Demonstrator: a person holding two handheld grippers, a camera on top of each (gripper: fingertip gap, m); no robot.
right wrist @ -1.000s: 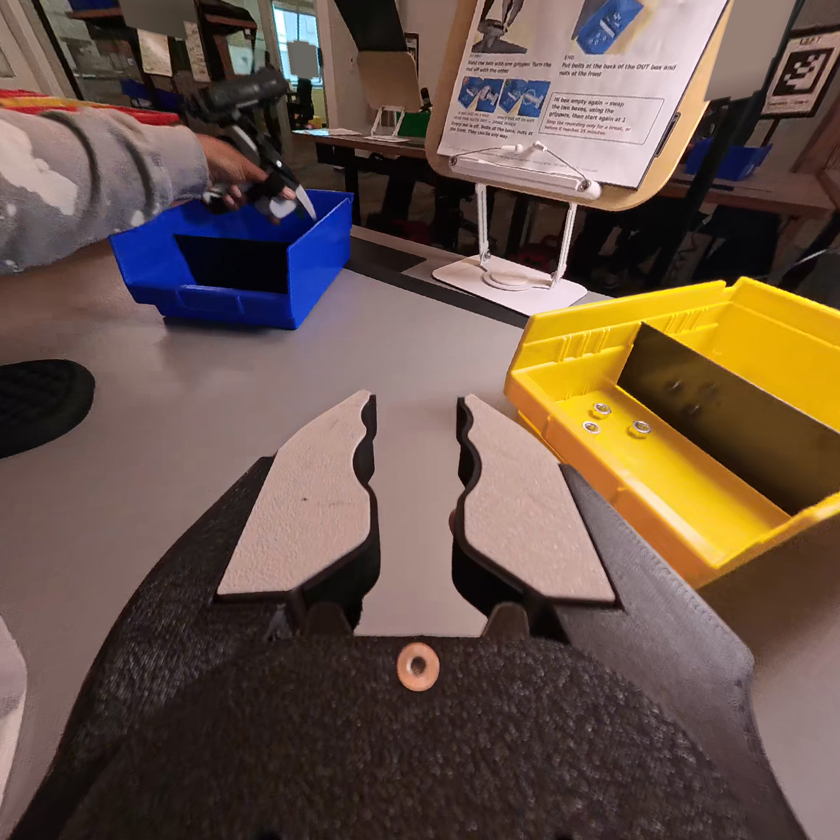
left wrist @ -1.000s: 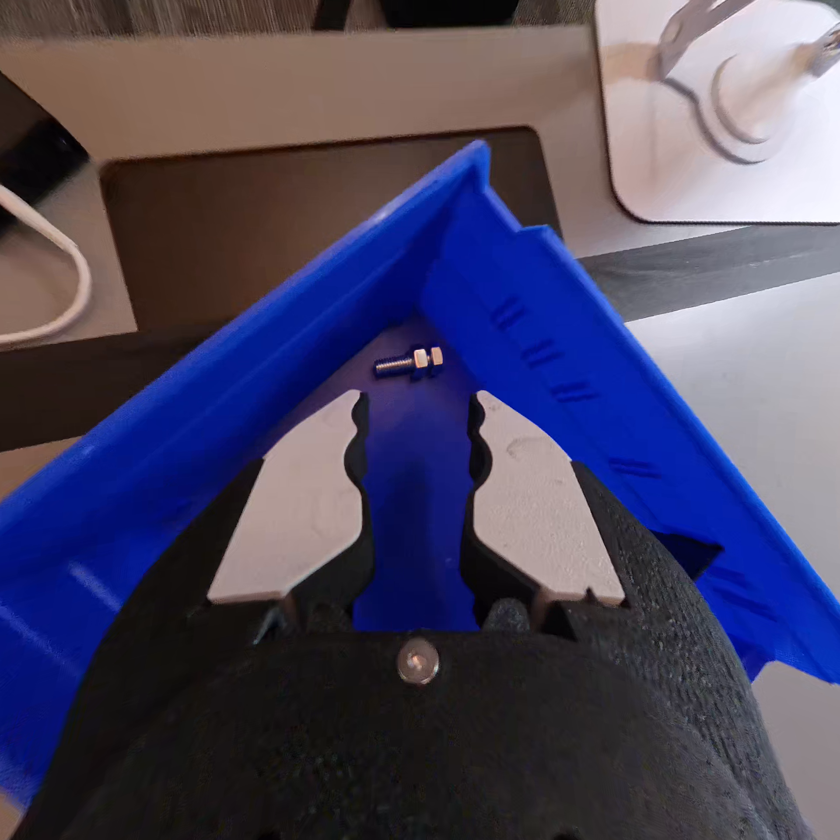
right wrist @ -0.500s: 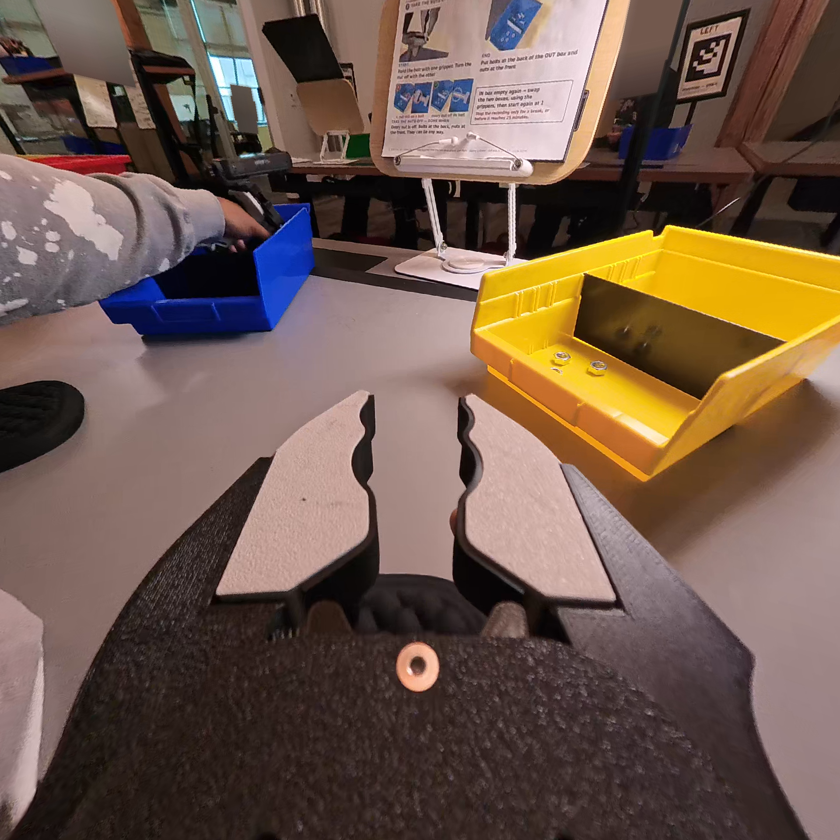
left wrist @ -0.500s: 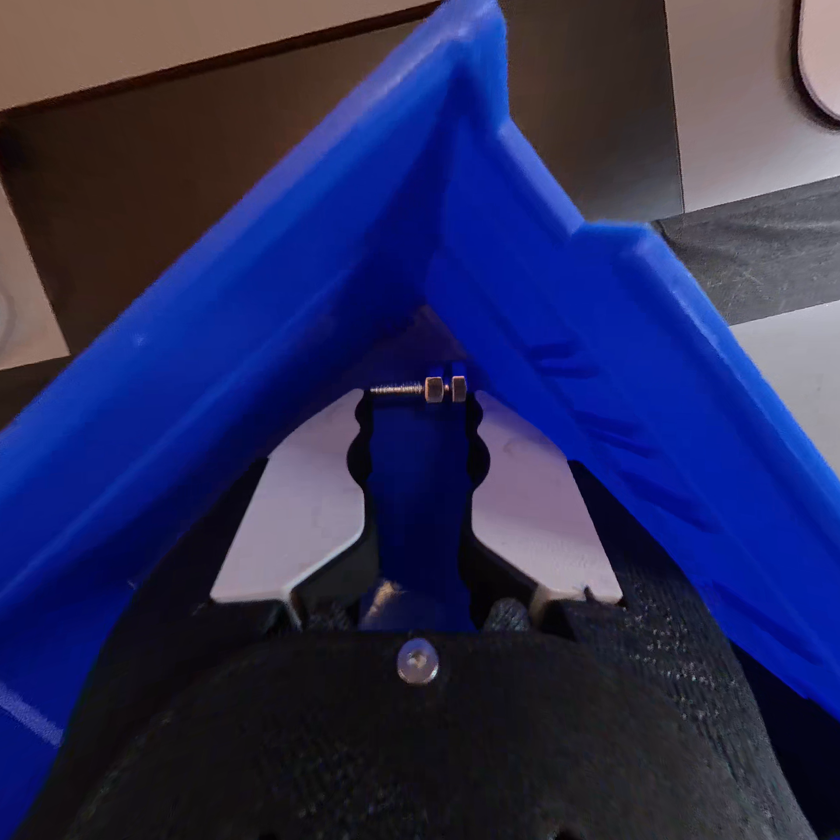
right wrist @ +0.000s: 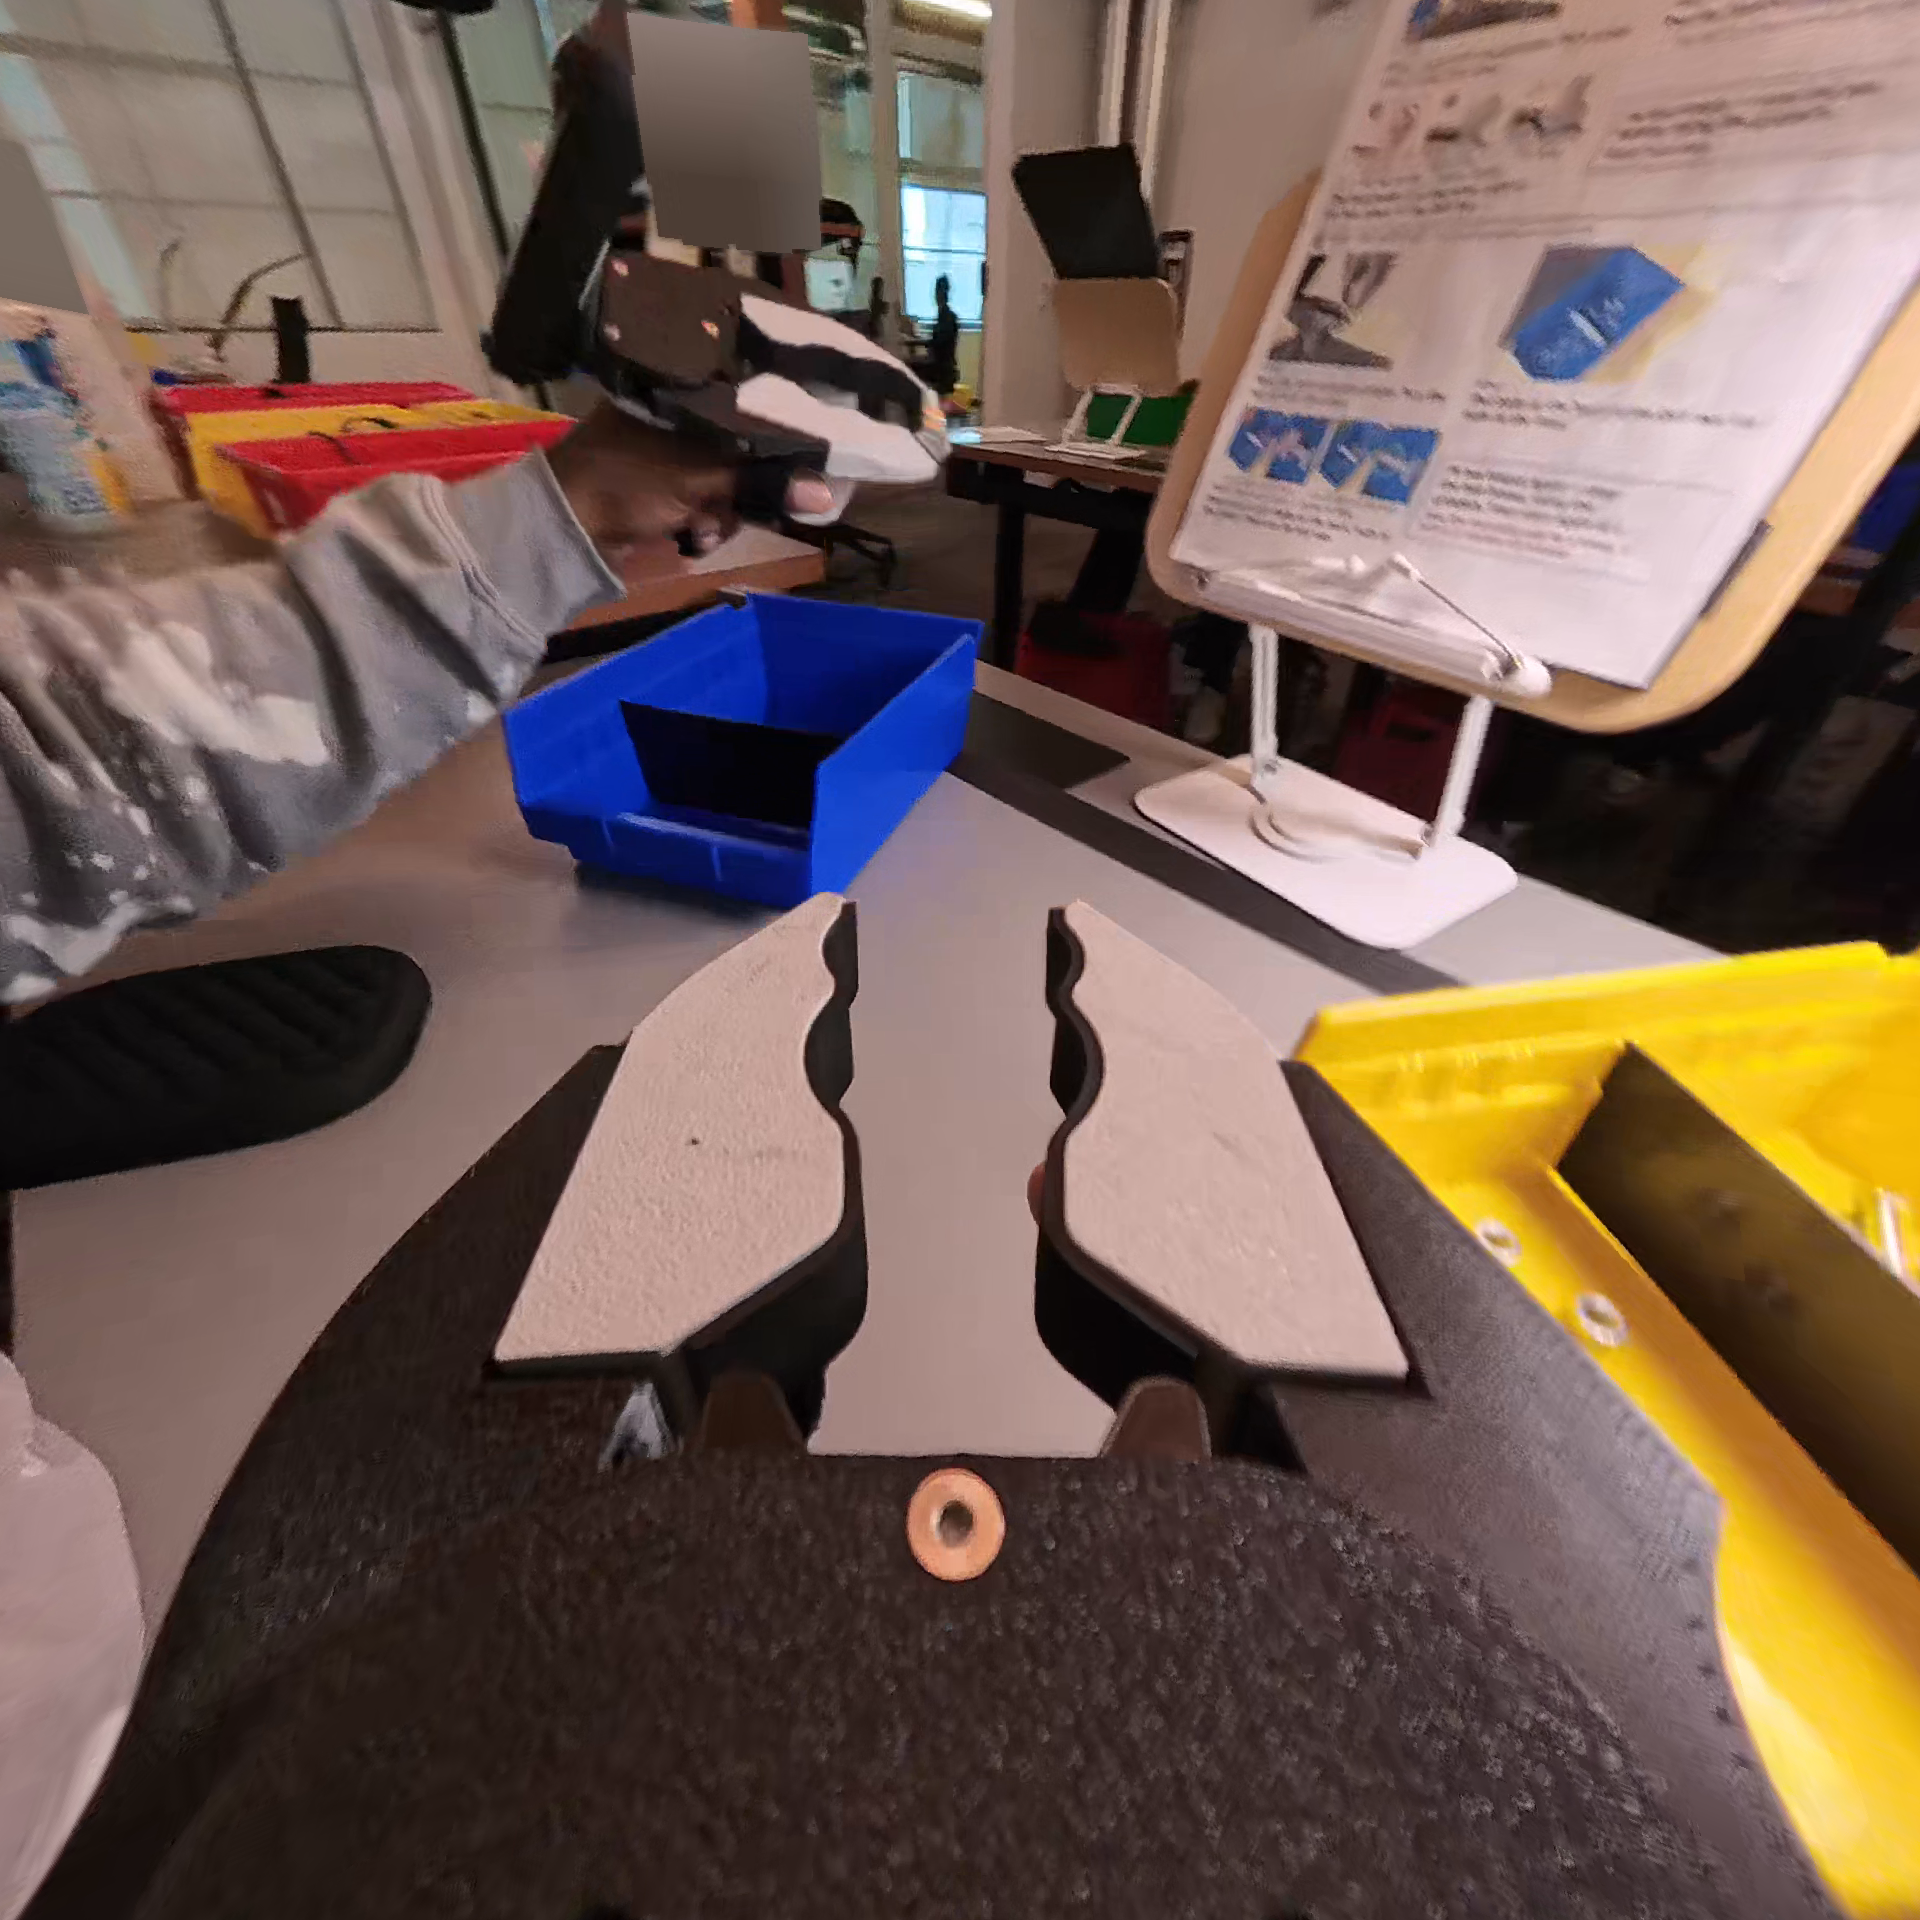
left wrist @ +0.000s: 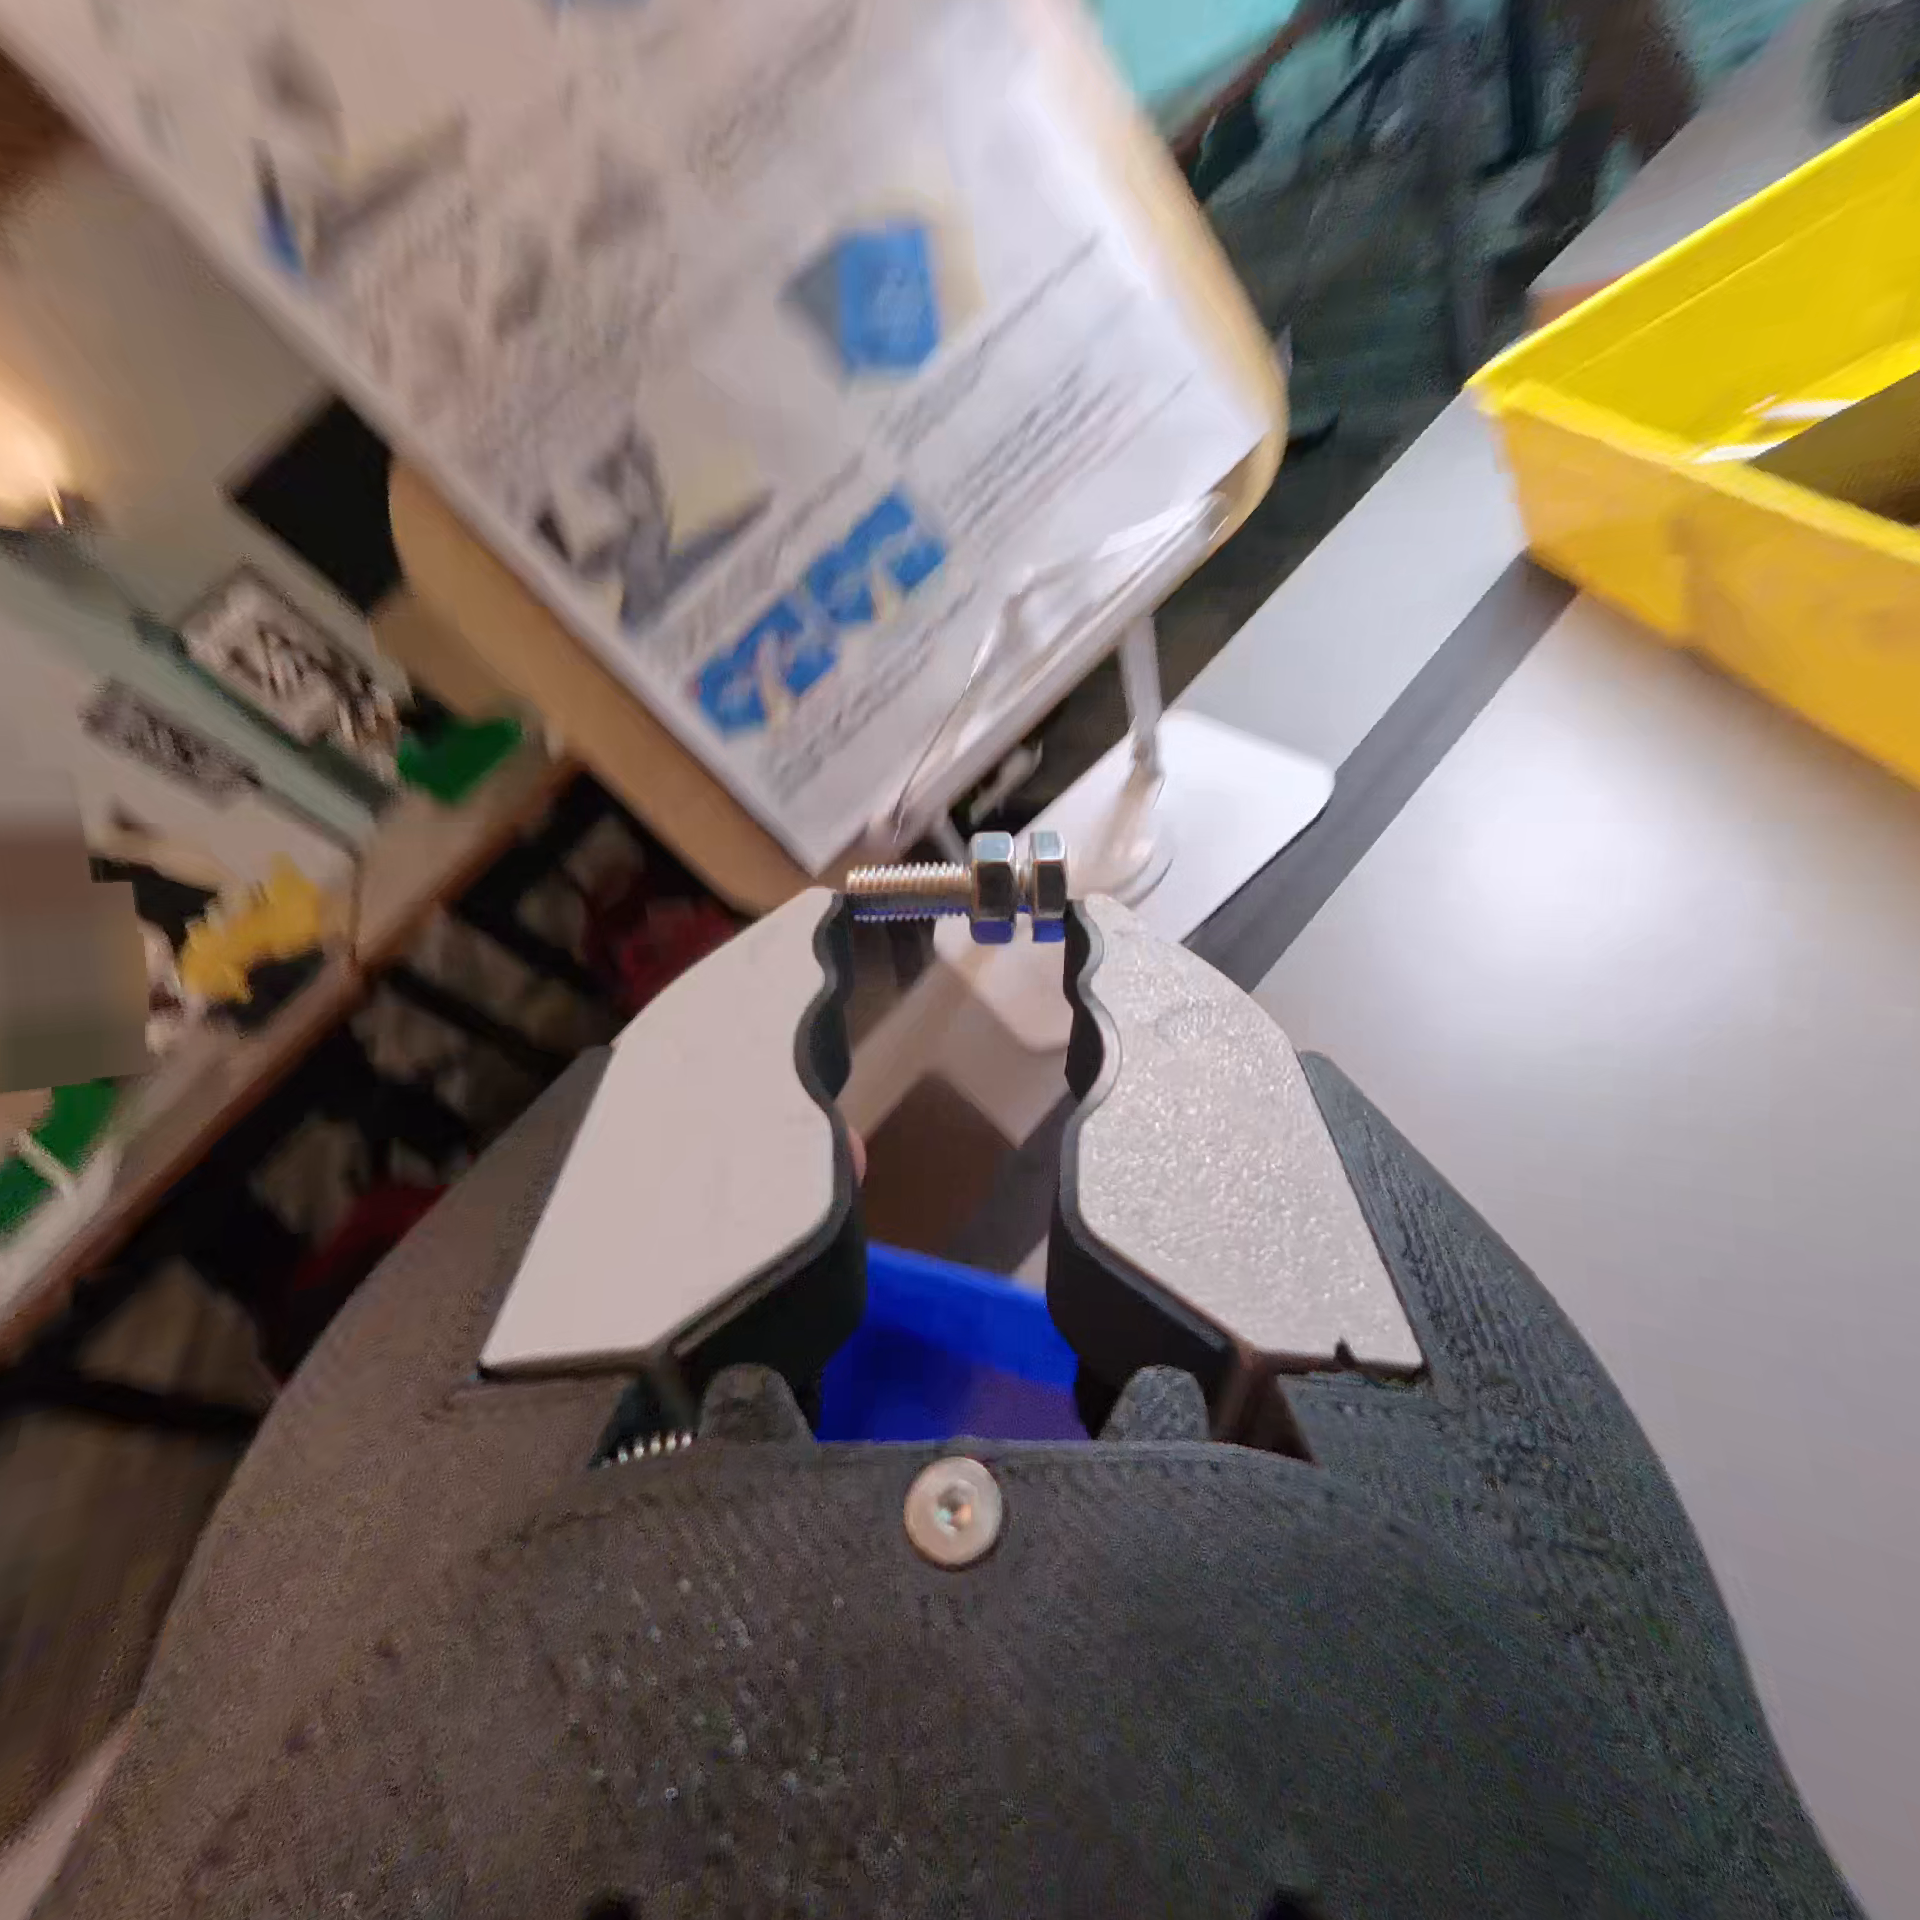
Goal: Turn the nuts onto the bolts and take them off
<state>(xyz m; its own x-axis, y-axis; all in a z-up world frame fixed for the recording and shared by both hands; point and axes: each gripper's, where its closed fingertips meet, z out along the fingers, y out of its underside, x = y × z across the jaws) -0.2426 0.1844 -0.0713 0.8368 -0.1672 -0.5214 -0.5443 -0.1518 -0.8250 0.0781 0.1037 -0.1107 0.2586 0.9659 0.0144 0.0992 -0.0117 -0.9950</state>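
My left gripper is shut on a small steel bolt with a nut on it, clamped end to end between the fingertips, head to the right, lifted above the blue bin. In the right wrist view the left gripper is held high above the blue bin. My right gripper is open and empty, low over the grey table. The yellow bin on the right holds loose nuts in front of its black divider.
A white stand with an instruction board stands at the back of the table. A black pad lies at the left. A person's grey sleeve reaches over the table. Red and yellow bins sit far behind. Tip to tip, the grippers are about 35 centimeters apart.
My left gripper closed on the bolt in the blue bin's corner and lifted it out, swinging up and right. My right gripper shifted over the table, still open.
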